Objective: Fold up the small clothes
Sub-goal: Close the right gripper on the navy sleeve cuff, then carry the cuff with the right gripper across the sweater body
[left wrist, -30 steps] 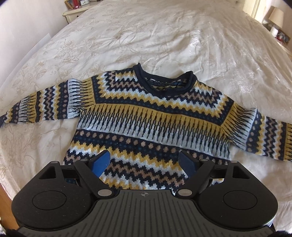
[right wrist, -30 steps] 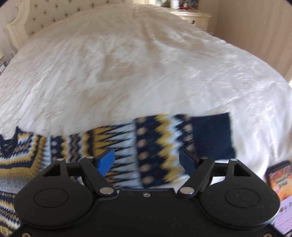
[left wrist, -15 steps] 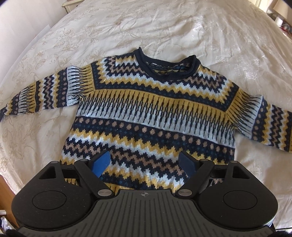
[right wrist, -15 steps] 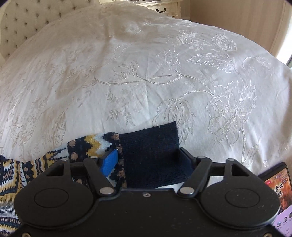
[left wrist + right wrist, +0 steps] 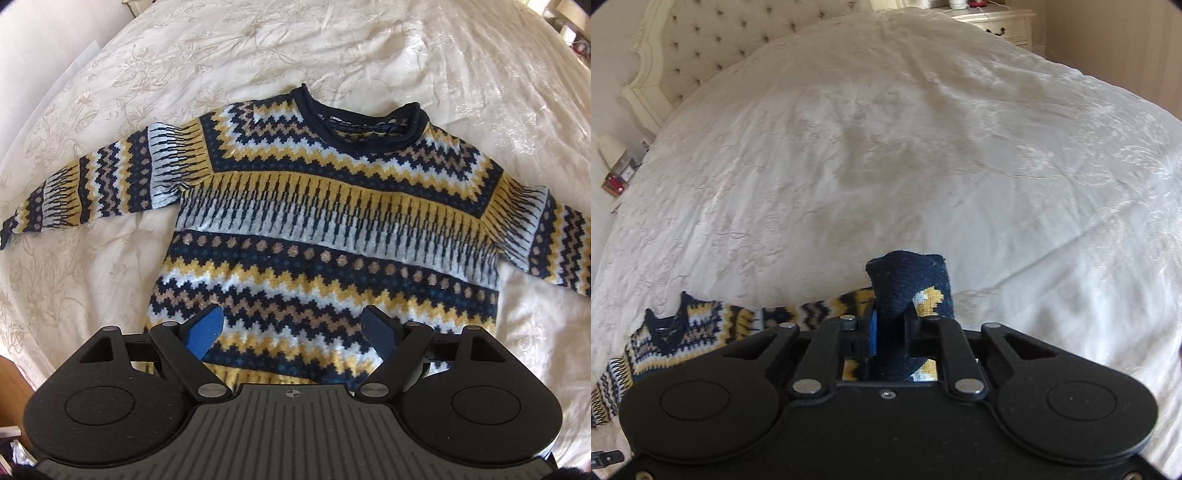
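A small knitted sweater (image 5: 325, 221) in navy, yellow, white and tan zigzags lies flat, face up, on the white bed cover (image 5: 332, 55), both sleeves spread out to the sides. My left gripper (image 5: 293, 332) hovers open over the sweater's lower hem, with nothing between its blue pads. In the right wrist view the navy cuff (image 5: 908, 280) of one sleeve stands bunched up between the fingers of my right gripper (image 5: 890, 332). Its jaws are closing and press on the cuff, lifted off the cover. The sleeve trails left to the sweater's collar (image 5: 665, 328).
The embroidered bed cover (image 5: 923, 147) stretches wide beyond the sweater. A tufted headboard (image 5: 701, 44) rises at the far left, a cream nightstand (image 5: 1001, 22) behind the bed, and a small table with a clock (image 5: 620, 173) at the left edge.
My right gripper went from open around the sleeve end to closed on the navy cuff and raised it. The left gripper shifted so the whole sweater sits more fully in its view.
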`<act>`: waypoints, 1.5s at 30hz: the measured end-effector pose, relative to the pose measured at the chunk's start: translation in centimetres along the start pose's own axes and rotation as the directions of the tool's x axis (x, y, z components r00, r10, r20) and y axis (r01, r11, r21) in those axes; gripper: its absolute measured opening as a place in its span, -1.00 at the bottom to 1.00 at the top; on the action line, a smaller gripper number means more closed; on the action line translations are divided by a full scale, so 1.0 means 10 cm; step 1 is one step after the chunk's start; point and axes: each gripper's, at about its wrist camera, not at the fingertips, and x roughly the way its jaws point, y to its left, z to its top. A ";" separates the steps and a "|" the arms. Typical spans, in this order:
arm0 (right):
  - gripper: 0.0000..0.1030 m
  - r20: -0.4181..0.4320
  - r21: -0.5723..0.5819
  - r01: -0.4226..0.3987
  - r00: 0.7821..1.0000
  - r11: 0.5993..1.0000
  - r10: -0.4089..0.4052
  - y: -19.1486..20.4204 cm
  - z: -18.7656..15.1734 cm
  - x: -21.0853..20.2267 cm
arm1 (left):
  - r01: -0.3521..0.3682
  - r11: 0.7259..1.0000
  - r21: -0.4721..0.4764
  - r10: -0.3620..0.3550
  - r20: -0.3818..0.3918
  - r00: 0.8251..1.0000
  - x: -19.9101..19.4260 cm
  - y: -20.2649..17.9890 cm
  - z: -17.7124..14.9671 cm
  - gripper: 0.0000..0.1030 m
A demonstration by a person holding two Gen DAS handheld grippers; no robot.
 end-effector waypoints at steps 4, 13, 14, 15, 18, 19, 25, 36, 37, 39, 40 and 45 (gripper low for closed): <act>-0.60 -0.008 -0.040 -0.074 0.997 0.996 0.073 0.64 -0.05 0.01 | 0.001 1.000 0.014 -0.001 -0.013 1.000 0.03 0.20 0.04 0.58; -0.60 -0.072 -0.136 -0.223 0.974 0.965 0.214 2.04 -0.32 0.24 | 0.025 1.000 0.017 -0.023 -0.087 0.996 0.20 0.79 0.15 0.58; -0.60 -0.084 -0.143 -0.236 0.971 0.961 0.226 2.17 -0.38 0.28 | 0.028 0.999 0.018 -0.027 -0.098 0.995 0.23 0.85 0.16 0.58; -0.60 -0.095 -0.149 -0.248 0.967 0.957 0.236 2.30 -0.42 0.32 | 0.037 0.999 0.016 -0.035 -0.107 0.994 0.26 0.92 0.17 0.58; -0.60 -0.128 -0.167 -0.274 0.959 0.947 0.255 2.67 -0.59 0.42 | 0.064 0.998 0.003 -0.063 -0.131 0.989 0.33 1.12 0.19 0.58; -0.60 -0.139 -0.170 -0.283 0.955 0.944 0.261 2.79 -0.65 0.46 | 0.071 0.997 0.000 -0.070 -0.138 0.988 0.36 1.18 0.20 0.58; -0.60 -0.191 -0.169 -0.307 0.943 0.937 0.274 3.30 -0.89 0.70 | 0.089 0.996 0.004 -0.088 -0.155 0.984 0.47 1.44 0.27 0.58; -0.60 -0.251 -0.210 -0.291 0.939 0.933 0.236 4.00 -1.23 1.11 | 0.184 0.982 -0.044 -0.189 -0.197 0.962 0.64 1.76 0.36 0.58; -0.60 -0.256 -0.216 -0.287 0.939 0.933 0.229 4.05 -1.26 1.16 | 0.186 0.981 -0.046 -0.191 -0.200 0.961 0.65 1.78 0.36 0.58; -0.60 -0.264 -0.225 -0.280 0.940 0.933 0.219 4.13 -1.31 1.23 | 0.185 0.982 -0.047 -0.190 -0.204 0.960 0.68 1.80 0.36 0.58; -0.60 -0.267 -0.225 -0.279 0.939 0.934 0.216 4.16 -1.33 1.27 | 0.184 0.982 -0.050 -0.190 -0.206 0.960 0.69 1.82 0.36 0.58; -0.52 -0.279 -0.242 -0.287 0.936 0.927 0.217 4.34 -1.42 1.39 | 0.176 0.982 -0.063 -0.184 -0.189 0.965 0.74 1.91 0.38 0.58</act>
